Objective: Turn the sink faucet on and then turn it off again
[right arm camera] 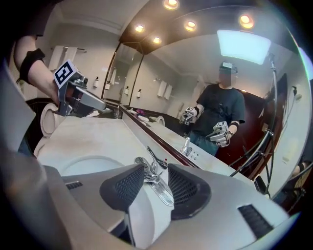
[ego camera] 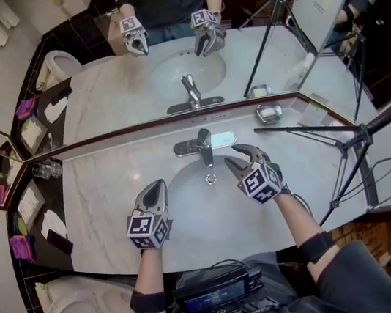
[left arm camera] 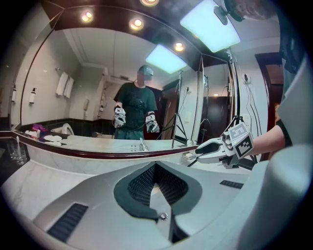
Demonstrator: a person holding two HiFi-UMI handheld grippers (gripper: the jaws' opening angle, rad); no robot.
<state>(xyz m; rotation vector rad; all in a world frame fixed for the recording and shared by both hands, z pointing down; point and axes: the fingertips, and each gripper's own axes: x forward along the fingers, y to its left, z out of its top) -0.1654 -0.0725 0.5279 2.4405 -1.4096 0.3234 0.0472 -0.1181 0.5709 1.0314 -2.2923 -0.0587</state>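
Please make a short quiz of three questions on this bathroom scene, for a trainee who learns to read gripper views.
1. True or false: the left gripper has its jaws apart.
2. In the right gripper view, what shows between the open jaws of the right gripper? A) the faucet B) a towel C) a bottle
3. Fill in: in the head view, the soap dish stands on the counter to the ___ of the faucet.
Key: 1 false, they are together; 2 A; 3 right.

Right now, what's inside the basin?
Only the drain shows in the basin, below the faucet spout. The right tongs cover part of its right side, the left tongs its left edge.
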